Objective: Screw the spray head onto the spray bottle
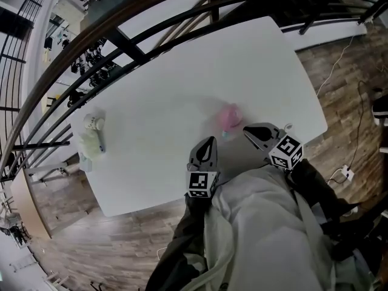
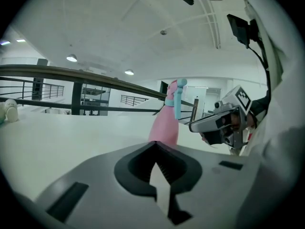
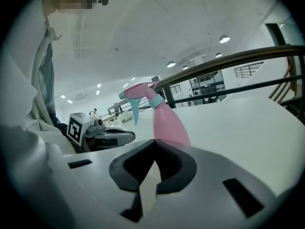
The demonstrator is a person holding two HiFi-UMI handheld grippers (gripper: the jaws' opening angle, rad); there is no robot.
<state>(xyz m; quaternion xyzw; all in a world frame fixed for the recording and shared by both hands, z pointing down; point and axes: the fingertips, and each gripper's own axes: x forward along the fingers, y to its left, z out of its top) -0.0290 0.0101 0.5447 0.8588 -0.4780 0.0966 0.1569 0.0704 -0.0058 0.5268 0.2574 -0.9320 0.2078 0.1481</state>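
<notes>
Bright, even indoor light from ceiling lamps (image 3: 224,39); white table (image 1: 182,71) nearly blown out, shadows faint. Heavy fisheye warp + dark vignette at edges, all 3 views; bg soft.

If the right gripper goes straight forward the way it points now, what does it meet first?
Most likely the pink spray bottle, which stands right ahead of its shut jaws.

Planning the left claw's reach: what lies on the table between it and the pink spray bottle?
Nothing: the head view shows only bare table between the left claw and the pink spray bottle.
</notes>
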